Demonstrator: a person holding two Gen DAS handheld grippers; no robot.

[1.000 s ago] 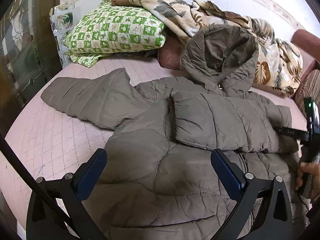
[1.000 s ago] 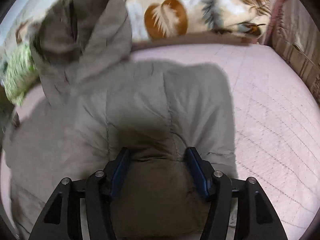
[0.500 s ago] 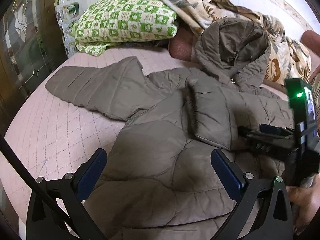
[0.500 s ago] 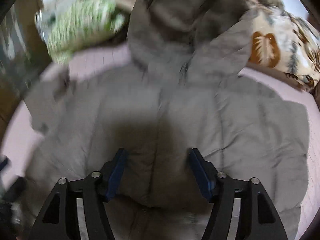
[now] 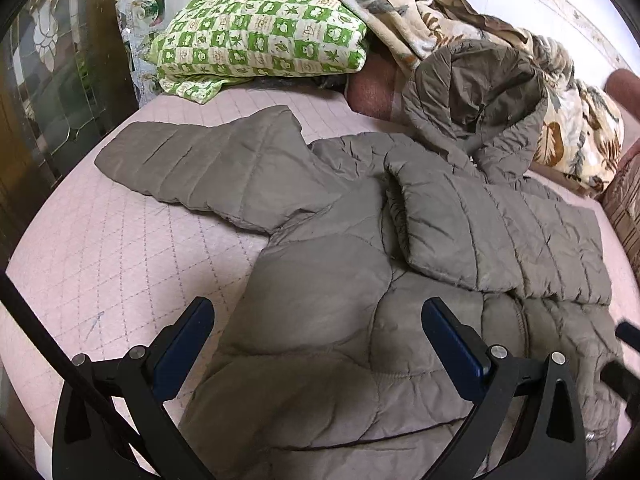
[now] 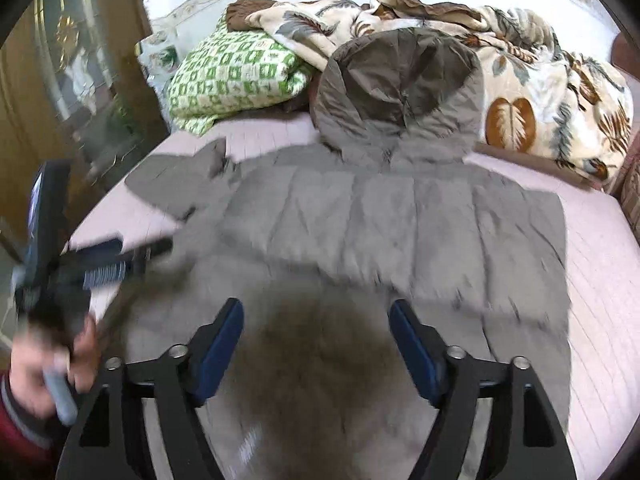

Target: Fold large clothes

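A grey-brown quilted hooded jacket [image 5: 340,300] lies spread on the pink bed. Its right sleeve [image 5: 500,236] is folded across the chest; its left sleeve [image 5: 200,164] stretches out to the left. The hood [image 5: 476,96] rests against the bedding at the back. My left gripper [image 5: 316,332] is open and empty above the jacket's lower body. My right gripper [image 6: 316,336] is open and empty above the jacket [image 6: 380,240]. The left gripper also shows, blurred, at the left of the right wrist view [image 6: 116,262].
A green checked pillow [image 5: 256,36] and a leaf-print blanket [image 5: 572,128] are piled at the head of the pink quilted bed [image 5: 100,248]. A wooden glass-panelled cabinet [image 5: 48,80] stands on the left. A striped cushion [image 5: 624,200] lies at the right edge.
My right gripper let go of the folded sleeve and pulled back toward me, leaving the sleeve lying across the chest. The left gripper shifted slightly.
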